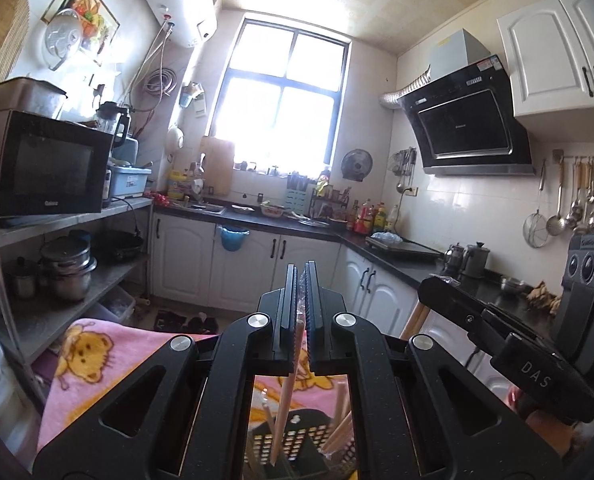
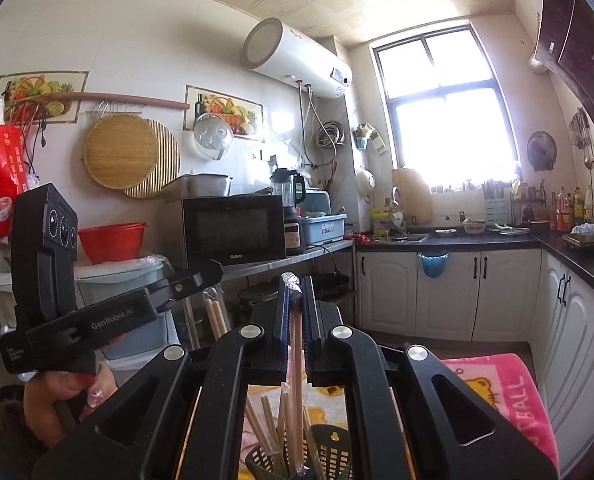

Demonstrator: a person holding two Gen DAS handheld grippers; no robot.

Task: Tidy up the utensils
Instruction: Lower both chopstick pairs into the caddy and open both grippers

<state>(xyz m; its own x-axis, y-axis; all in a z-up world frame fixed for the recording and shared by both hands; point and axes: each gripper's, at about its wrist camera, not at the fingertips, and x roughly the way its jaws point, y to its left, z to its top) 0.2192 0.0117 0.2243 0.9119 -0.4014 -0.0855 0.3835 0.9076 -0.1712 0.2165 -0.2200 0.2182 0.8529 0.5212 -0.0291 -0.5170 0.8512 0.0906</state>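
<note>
Left fingers (image 1: 302, 280): pressed together on a plastic-wrapped chopstick (image 1: 287, 392), which is gripped near its top and hangs down between the arms of the gripper.
Right fingers (image 2: 295, 292): closed on a second wrapped chopstick (image 2: 295, 360); crinkled clear wrapping is seen sticking out above the tips, and the stick hangs down below them.
Utensil holder (image 1: 297, 436): a black perforated basket is seen directly under both grippers; the lower ends of the two held sticks are level with its top.
Loose chopsticks (image 2: 263, 420): several pale wooden sticks are stood slanted in the basket beside the held ones.
Pink blanket (image 1: 97, 356): a cartoon-bear blanket is spread under the basket; the surface it covers cannot be made out.
Hand (image 2: 63, 396): the left gripper's handle is wrapped by a person's hand, seen at the lower left of the right wrist view.
Counter (image 1: 385, 254): a dark L-shaped top is seen well beyond the basket, along the far and right walls.
</note>
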